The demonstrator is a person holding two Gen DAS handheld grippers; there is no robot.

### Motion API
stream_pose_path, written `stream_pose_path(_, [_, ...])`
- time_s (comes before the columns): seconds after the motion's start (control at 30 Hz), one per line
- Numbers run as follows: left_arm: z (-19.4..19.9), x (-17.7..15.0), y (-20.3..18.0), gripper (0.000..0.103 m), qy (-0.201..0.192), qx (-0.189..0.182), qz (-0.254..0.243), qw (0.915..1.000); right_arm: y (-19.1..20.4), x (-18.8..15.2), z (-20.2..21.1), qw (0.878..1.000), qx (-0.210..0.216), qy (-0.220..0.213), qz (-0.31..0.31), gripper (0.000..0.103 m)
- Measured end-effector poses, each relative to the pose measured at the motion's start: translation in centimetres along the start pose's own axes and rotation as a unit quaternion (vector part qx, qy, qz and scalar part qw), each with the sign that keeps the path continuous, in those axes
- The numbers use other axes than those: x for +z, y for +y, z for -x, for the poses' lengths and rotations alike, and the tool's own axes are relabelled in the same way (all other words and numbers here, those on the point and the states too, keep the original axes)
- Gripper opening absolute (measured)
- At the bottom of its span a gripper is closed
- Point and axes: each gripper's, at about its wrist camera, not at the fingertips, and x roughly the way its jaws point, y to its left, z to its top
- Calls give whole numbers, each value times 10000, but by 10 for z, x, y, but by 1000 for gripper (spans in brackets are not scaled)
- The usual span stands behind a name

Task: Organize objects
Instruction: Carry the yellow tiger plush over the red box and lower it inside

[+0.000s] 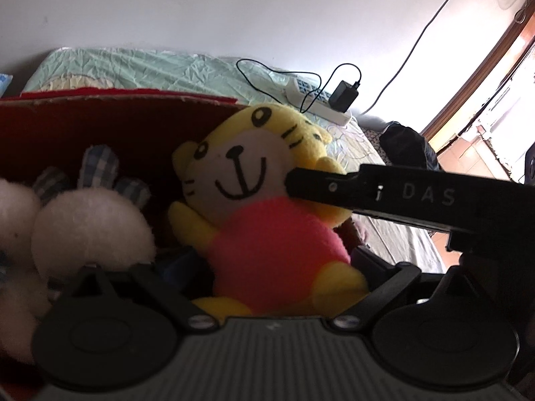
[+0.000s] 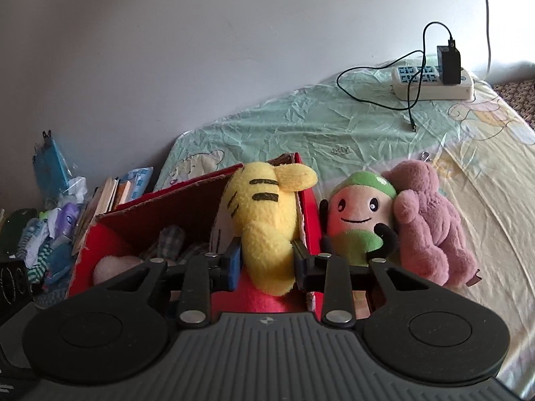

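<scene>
Right gripper (image 2: 265,262) pinching tiger plush (image 2: 264,220), upright, head up, over red box (image 2: 150,207).

Box (image 2: 200,200) on bed (image 2: 334,127), near wall (image 2: 200,50). Tiger toy (image 2: 264,230) in box, at its right side, between right gripper (image 2: 265,262) fingers. Two rabbit toys (image 1: 90,224) in box, left of tiger. Round-faced toy (image 2: 357,224) just right of box, on bed; bear (image 2: 431,224) touching it, further right. Power strip (image 2: 431,82) behind, well apart, charger (image 2: 448,63) on it. Clutter pile (image 2: 57,227) left of box.
</scene>
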Motion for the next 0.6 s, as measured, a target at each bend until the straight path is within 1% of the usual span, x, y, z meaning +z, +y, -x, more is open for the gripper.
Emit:
stream_pose_path(0.23, [-1,1,-3,101,49,124,-93,9999,-9,-2,6,9994,246,-21,-242,33])
stream_pose_path(0.4, [5,1,-11,101,-27,396,-311,9987,-13,-5,12,9985,397,30,-387,34])
stream_pose_path(0.6, [13,-3,-17,101,-108,659,-486,9966,-15,-12,19,9979,474,65,-436,34])
